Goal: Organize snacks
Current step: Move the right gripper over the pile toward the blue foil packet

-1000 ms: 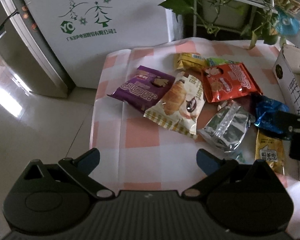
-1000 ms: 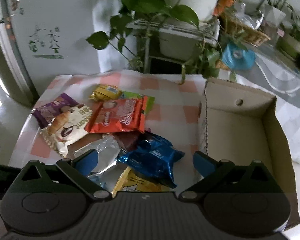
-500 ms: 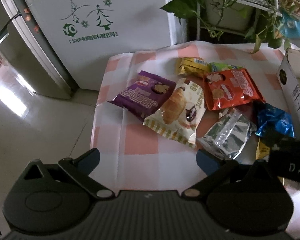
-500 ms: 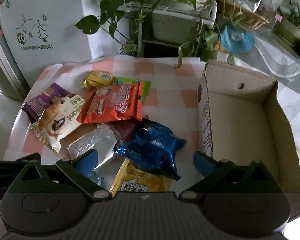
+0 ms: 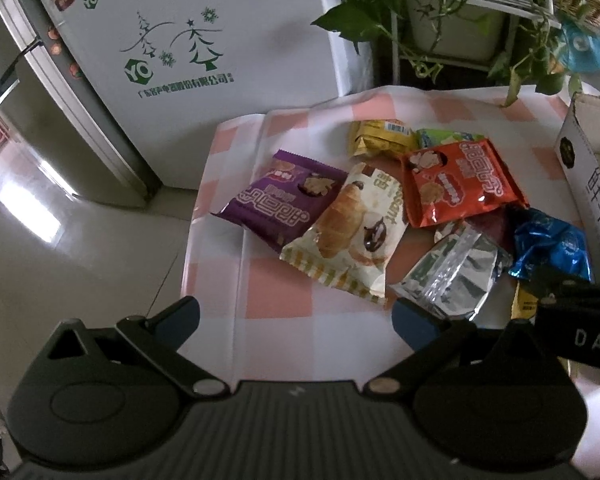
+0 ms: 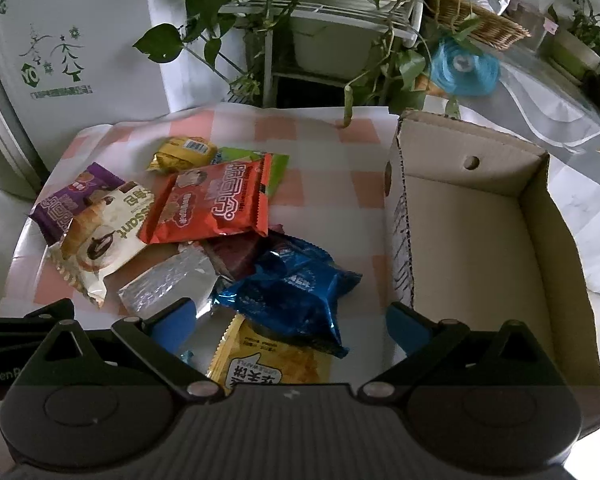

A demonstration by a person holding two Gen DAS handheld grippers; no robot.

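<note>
Both tongs spread and empty: left tongs (image 5: pixel 294 314) over the near-left edge of the worktop (image 5: pixel 276 280), right tongs (image 6: pixel 290 324) over the near edge, just above the pile. No pack in the box (image 6: pixel 472 248) yet, so picking the first one looks like the step in hand.

Left to right across the pile:
- Purple pack (image 5: pixel 280 200) near the left edge, partly under the croissant pack; Chinese lettering, not read with confidence.
- Croissant pack (image 5: pixel 348 236), cream, printed "croissant" with a pastry picture.
- Silver pack (image 6: pixel 168 284), foil, no legible print.
- Yellow pack (image 6: pixel 184 154) toward the far edge, barcode up.
- Green pack (image 6: pixel 278 168), mostly under the red one.
- Red pack (image 6: pixel 216 204), white Chinese lettering, smaller text unclear.
- Dark maroon pack (image 6: pixel 236 256), half buried, no print visible.
- Blue pack (image 6: pixel 296 288), crinkled foil, lying over the wafer pack.
- Wafer pack (image 6: pixel 272 364), yellow, at the near edge between the right tongs' fingers.

Box at the right edge, open top, empty, Chinese characters on its outer side.

Best taken with the right tongs: blue pack first, since on top and nearest the box. Pinch at a sealed end, not the puffed middle. Lift clear before crossing the box wall. Left tongs better kept for the far-left packs.

Also legible: "YO" logo on the white fridge (image 5: pixel 204 40); "DAS" on the other tool's body.
</note>
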